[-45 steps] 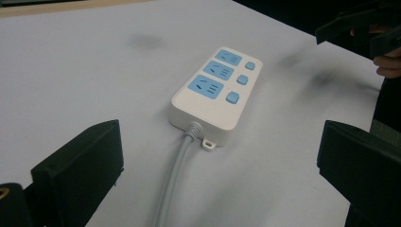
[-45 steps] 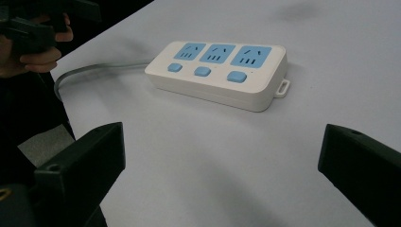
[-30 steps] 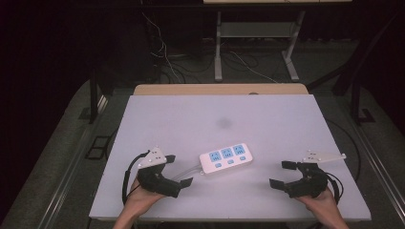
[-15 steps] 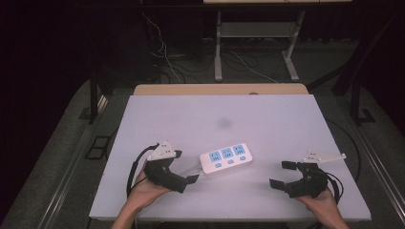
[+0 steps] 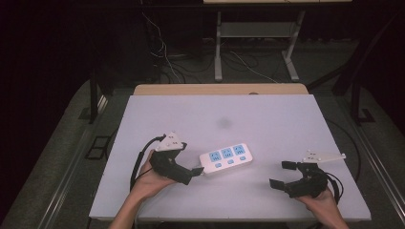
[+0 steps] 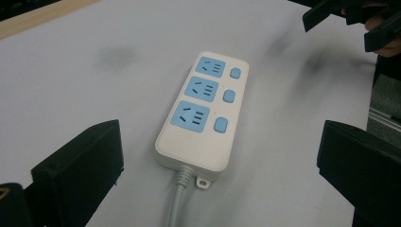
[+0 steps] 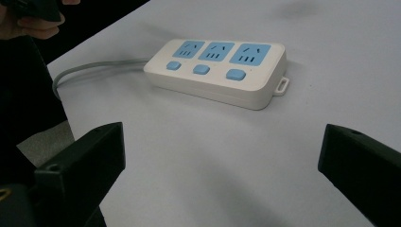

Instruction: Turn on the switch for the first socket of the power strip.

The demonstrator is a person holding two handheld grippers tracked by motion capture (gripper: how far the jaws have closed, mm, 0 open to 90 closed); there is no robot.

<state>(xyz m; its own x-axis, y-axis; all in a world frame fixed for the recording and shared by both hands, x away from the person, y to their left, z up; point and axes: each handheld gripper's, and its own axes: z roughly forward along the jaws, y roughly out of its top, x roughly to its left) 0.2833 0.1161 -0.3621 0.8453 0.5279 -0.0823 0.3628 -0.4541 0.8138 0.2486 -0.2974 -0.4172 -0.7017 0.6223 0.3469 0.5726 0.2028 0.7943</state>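
Where table (image 5: 267,119) lies, 1 power strip (image 5: 226,159) (3 sockets)

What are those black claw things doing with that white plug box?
A person sits at a white table with a gripper in each hand. Between them lies a white power strip with three blue sockets and three blue buttons, flat on the table. The left gripper is right at the strip's cord end, fingers wide open on either side of it, not squeezing. The right gripper is open too, farther off to the side. Nothing is plugged in.

white table (image 5: 267,114), dark smudge (image 5: 223,123), floor cables (image 5: 248,59), metal frame legs (image 5: 218,52)
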